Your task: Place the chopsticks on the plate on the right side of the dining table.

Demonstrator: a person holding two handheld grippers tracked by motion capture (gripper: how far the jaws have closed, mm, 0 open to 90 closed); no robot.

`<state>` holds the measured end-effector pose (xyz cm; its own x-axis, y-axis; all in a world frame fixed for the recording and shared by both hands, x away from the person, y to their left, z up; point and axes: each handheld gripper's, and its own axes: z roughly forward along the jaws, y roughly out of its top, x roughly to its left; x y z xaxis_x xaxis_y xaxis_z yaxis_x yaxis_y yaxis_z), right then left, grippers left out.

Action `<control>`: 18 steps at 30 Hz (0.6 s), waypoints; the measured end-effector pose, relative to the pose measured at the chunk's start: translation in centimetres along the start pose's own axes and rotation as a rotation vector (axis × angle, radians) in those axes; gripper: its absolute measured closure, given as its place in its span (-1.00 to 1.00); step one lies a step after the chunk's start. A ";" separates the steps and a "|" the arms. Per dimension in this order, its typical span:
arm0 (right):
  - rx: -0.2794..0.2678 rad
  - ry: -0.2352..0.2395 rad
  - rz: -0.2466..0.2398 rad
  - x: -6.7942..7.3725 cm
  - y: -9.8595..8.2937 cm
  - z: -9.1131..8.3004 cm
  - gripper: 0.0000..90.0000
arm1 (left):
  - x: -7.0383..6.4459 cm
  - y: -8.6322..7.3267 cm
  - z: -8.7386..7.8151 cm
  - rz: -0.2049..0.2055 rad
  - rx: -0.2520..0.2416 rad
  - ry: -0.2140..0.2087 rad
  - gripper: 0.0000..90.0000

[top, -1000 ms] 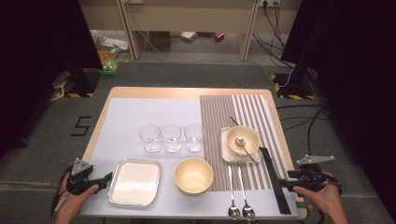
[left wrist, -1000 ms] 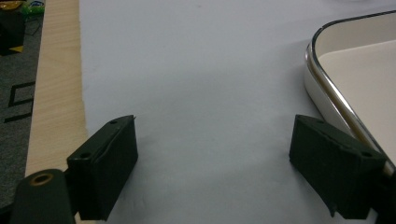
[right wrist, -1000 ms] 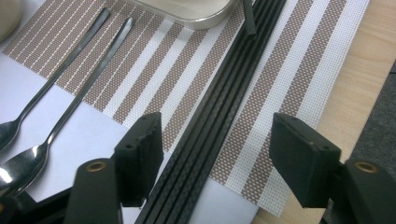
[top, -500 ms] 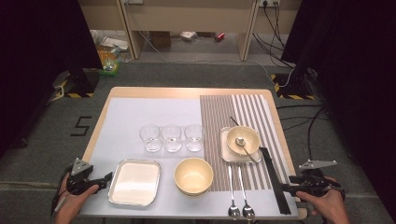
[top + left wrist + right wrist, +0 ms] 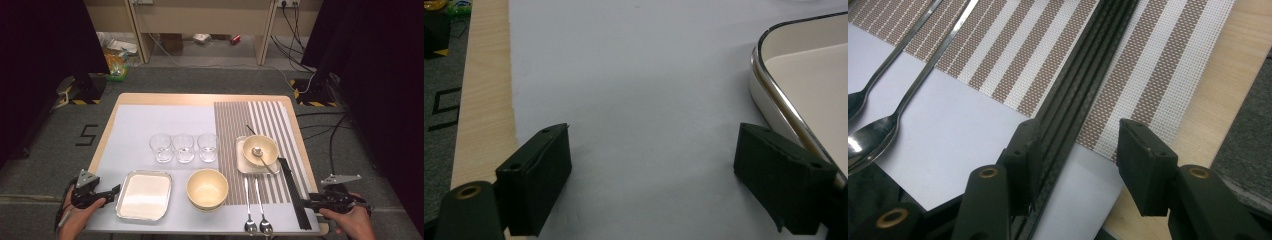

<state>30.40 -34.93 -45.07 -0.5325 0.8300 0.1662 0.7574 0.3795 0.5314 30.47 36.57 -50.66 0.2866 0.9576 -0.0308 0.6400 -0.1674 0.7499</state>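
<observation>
Clearly the thing in hand is the pair of black chopsticks (image 5: 1075,95), which lie side by side along the right edge of the striped placemat (image 5: 260,117), their near ends reaching onto the white paper near the front right corner of the table (image 5: 200,98). In the right gripper view they run up between the jaws of the right tool (image 5: 1078,155): the left jaw stands against them or very near, while the right jaw stands well off over the mat, so the tool is wide open and has hold of nothing yet. I judge the sticks to be light, stiff and thin, with ridged sides that give some grip, though two loose rods can roll or scissor apart when squeezed. Taking them near the thicker near end, both at once and square across, looks safest; a lopsided pinch might pick up one and leave the other. Just to their left lie two spoons (image 5: 255,205) on the mat, close enough to be nudged. Farther off stand a cream bowl (image 5: 207,188), a small bowl with a spoon on a square plate (image 5: 243,165), and three glasses (image 5: 183,148). The left tool (image 5: 651,180) rests wide open and empty over the paper, just beside the metal-rimmed tray (image 5: 804,75).
</observation>
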 end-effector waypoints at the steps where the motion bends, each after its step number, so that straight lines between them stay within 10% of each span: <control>1: 0.001 -0.003 -0.002 0.0 0.0 0.0 0.22 | 0.0 0.0 0.0 0.001 0.001 0.000 -0.68; 18: 0.041 0.012 -0.024 0.1 -0.2 0.6 0.34 | 0.0 0.0 0.0 0.001 0.001 0.000 -0.68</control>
<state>30.41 -34.67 -45.63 -0.5547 0.8157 0.1642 0.7594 0.4157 0.5006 30.46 36.57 -50.66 0.2870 0.9575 -0.0300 0.6403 -0.1685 0.7494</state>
